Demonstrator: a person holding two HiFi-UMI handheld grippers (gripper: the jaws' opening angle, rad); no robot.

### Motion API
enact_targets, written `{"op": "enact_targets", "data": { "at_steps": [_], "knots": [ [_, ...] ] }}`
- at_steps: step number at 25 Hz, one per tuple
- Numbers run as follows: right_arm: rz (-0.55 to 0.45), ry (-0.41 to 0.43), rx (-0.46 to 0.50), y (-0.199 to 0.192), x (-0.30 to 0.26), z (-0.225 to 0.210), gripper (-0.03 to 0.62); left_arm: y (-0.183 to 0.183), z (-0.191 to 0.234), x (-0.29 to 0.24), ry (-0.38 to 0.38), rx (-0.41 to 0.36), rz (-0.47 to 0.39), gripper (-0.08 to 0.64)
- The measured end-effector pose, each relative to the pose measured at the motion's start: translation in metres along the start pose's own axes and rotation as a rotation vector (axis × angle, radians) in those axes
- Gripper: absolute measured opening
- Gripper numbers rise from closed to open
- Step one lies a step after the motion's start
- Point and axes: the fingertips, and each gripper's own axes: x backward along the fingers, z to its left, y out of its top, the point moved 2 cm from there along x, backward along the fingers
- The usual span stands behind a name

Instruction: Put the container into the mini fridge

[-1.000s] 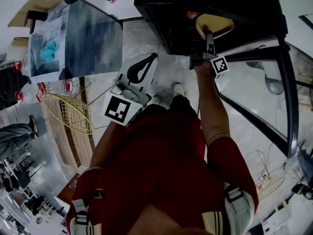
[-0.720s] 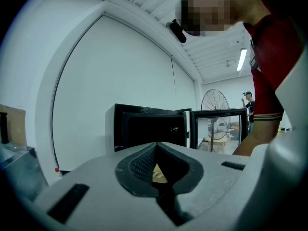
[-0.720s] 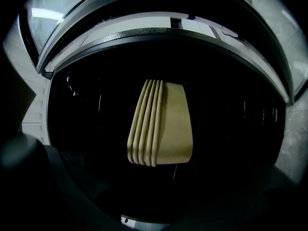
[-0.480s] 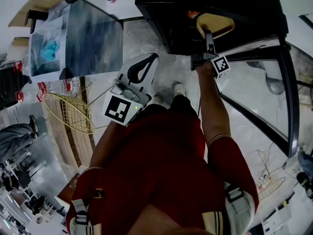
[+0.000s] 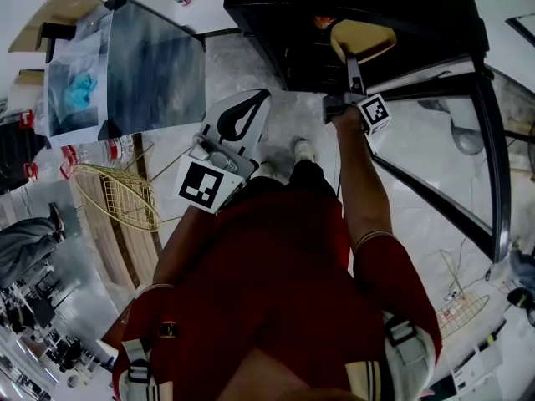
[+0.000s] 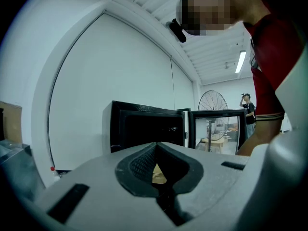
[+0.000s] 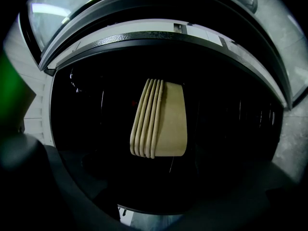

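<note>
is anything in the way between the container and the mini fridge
Nothing visible is. The door of the fridge is swung open, and the container is at the dark opening with nothing in front of it. Deeper inside is too dark to judge.

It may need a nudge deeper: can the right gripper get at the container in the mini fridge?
Probably yes. The mini fridge stands open, and the right gripper points at the container with nothing between. Its jaws have just been opening and stand wide, the container ahead of them, not gripped.
</note>
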Motion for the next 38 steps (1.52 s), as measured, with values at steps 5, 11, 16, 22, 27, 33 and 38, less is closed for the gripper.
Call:
{"op": "enact_targets", "data": {
  "at_steps": [5, 11, 16, 22, 27, 33, 38],
  "knots": [
    [-0.008, -0.009, -0.005, -0.002, 0.005, 0.006, 0.445, 0.002, -0.001, -0.001, -0.012, 0.003, -0.004, 0.006],
    [-0.011, -0.015, 0.015, 0.002, 0.015, 0.004, 0.444, 0.002, -0.003, 0.0, -0.022, 0.002, -0.009, 0.006],
    [-0.006, -0.015, 0.036, 0.003, 0.026, 0.007, 0.444, 0.002, -0.005, 0.001, -0.031, 0.01, -0.016, 0.006],
    [0.029, -0.002, 0.075, -0.003, 0.039, 0.019, 0.443, 0.001, -0.006, 0.003, -0.051, 0.012, -0.03, 0.006],
    [0.07, 0.025, 0.146, -0.014, 0.053, 0.039, 0.443, -0.002, -0.009, 0.004, -0.069, 0.012, -0.032, 0.006],
    [0.121, 0.09, 0.233, -0.027, 0.07, 0.07, 0.443, 0.0, -0.011, 0.008, -0.08, 0.019, -0.048, 0.006],
    [0.147, 0.158, 0.291, -0.036, 0.082, 0.103, 0.442, 0.001, -0.012, 0.013, -0.084, 0.025, -0.059, 0.006]
  ]
}}
